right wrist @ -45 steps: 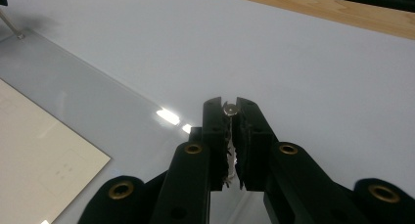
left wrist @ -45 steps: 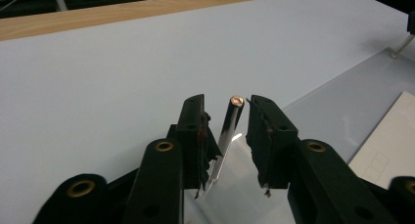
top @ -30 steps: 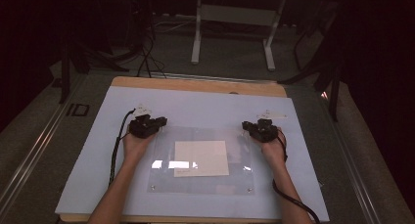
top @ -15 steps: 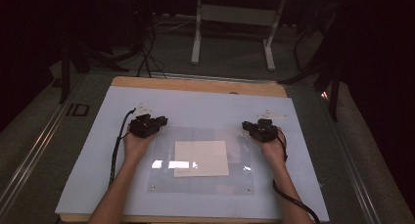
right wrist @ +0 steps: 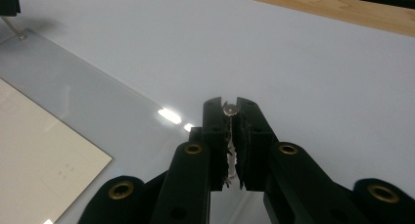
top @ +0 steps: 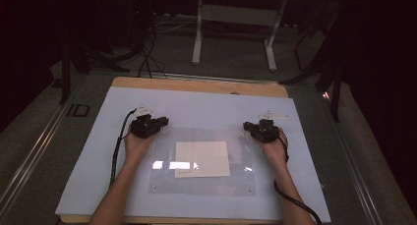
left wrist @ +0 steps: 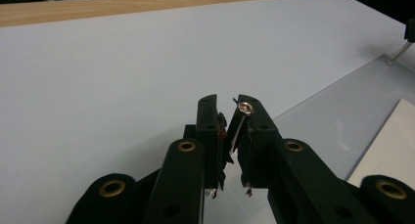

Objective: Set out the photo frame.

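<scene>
High view: a clear acrylic plate [top: 206, 181], rectangular and glossy with light glare, lies flat on a matte pale-blue board [top: 88, 185] that covers a wooden table [top: 196, 85]. A cream paper sheet [top: 202, 158], square-cut, sits under or on the plate near its centre. Small fasteners mark the plate's near corners.

The left gripper [top: 147, 125] rests at the plate's far left corner, the right gripper [top: 261, 129] at its far right corner; both are black, angular, with brass-coloured rivets.

Left gripper view: the left gripper [left wrist: 234, 121] jaws are nearly together and have just been closing slightly. A thin metal screw [left wrist: 243, 111] with a round bright head stands tilted between the jaw tips, its head against the right-hand jaw, directly over the plate's corner edge. The jaws pinch it.

Right gripper view: the right gripper [right wrist: 230, 111] jaws are pressed close, pinching a second screw [right wrist: 230, 109], whose round shiny head shows at the tips, above the plate's edge.
</scene>
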### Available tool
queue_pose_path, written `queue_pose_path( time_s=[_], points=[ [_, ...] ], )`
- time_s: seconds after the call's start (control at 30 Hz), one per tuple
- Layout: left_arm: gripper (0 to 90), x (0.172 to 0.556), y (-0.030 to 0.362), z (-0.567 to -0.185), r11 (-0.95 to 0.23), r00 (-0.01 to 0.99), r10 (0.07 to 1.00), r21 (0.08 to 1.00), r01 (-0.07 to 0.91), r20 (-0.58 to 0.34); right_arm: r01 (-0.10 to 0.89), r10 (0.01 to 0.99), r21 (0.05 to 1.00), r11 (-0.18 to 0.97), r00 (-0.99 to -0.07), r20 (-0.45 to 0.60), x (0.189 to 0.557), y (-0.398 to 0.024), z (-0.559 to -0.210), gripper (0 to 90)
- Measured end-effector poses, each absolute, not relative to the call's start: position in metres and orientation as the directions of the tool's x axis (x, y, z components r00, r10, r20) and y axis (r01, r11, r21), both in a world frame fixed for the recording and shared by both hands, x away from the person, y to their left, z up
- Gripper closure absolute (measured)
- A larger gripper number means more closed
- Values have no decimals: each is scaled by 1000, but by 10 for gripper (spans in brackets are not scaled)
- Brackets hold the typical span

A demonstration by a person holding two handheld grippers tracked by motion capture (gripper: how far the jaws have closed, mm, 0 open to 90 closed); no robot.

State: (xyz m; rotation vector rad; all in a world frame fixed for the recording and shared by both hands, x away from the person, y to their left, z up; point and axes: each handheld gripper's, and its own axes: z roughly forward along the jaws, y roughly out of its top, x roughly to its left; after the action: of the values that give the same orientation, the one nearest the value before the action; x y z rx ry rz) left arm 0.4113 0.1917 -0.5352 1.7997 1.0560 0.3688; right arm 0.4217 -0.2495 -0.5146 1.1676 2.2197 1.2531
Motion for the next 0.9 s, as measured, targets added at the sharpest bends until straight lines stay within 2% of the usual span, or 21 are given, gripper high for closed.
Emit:
queue_pose_path(
  time_s=[0.53, 0.9],
  points=[
    [812, 413, 193, -536, -101, 556, 792, 842, 529, -254, 548, 771, 807, 222, -605, 199, 428, -257, -515, 827],
    [805, 421, 198, -538, -49, 547, 763, 814, 579, -343, 611, 768, 773, 171, -574, 284, 436, -259, -515, 817]
  ],
)
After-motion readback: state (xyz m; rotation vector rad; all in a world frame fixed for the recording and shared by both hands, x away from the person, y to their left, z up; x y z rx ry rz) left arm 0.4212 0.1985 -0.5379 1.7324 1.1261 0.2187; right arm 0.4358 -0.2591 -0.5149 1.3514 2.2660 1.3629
